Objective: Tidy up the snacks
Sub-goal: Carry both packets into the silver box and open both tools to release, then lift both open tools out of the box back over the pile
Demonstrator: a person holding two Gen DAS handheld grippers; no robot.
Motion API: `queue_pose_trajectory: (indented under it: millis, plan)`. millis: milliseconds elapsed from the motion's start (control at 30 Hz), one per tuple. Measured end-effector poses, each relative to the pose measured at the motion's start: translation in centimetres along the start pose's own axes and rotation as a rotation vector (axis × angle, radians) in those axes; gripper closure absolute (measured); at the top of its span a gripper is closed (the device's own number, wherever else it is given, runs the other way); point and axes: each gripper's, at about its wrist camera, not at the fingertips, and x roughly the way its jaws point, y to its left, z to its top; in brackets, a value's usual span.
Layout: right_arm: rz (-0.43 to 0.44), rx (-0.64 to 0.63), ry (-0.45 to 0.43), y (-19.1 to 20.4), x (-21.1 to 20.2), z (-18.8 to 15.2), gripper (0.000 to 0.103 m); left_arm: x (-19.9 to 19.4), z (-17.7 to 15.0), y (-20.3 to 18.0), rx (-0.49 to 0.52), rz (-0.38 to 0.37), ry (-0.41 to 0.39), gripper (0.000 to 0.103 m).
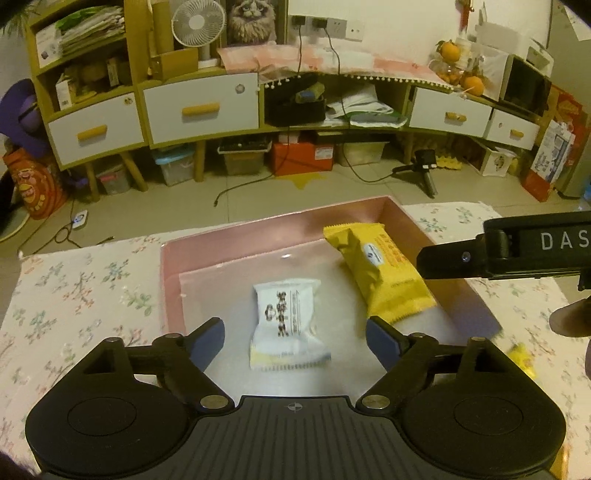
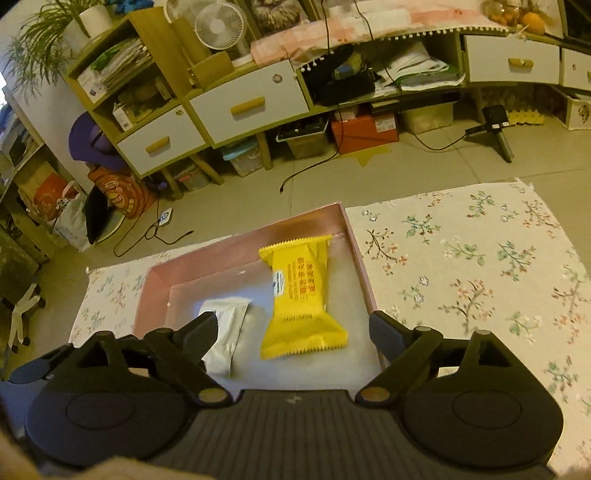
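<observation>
A floral tablecloth point(image 2: 480, 266) covers the table. Beyond it on the tiled floor stands a wooden cabinet point(image 1: 199, 107) with white drawers and yellow handles. A white fan point(image 1: 197, 22) sits on top, oranges point(image 1: 472, 83) at its right end. An orange box point(image 1: 301, 155) and a small black tripod point(image 1: 424, 166) stand on the floor.

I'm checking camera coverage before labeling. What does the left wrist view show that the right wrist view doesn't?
Only the left wrist view shows the whole white snack packet, the other claw's black arm marked DAS, and a yellow scrap on the cloth. Only the right wrist view shows the potted plant and the wide bare stretch of floral tablecloth. Both show the pink box, the yellow snack packet, and open claws, left claw and right claw.
</observation>
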Motion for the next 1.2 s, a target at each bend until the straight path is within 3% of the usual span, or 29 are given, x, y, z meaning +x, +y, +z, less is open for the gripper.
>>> queue_pose_trajectory:
  millis: [167, 667, 967, 1200]
  plan:
    - [-0.008, -0.035, -0.010, 0.6, -2.1, -1.1, 0.009, -2.5, -1.5, 0.1, 0.000, 0.002, -0.001, 0.008]
    - [-0.007, -0.128, -0.018, 2.6, -5.1, -5.4, 0.000, -8.3, -7.2, 2.0, -0.021, 0.046, 0.017, 0.005]
    - [-0.019, -0.190, -0.011, 4.0, -5.4, -7.9, 0.000, -9.3, -9.9, 2.7, -0.003, 0.072, 0.075, 0.005]
    - [-0.008, -0.241, -0.027, 4.7, -4.8, -10.1, 0.000, -9.7, -12.1, 4.5, -0.002, 0.090, 0.069, 0.004]
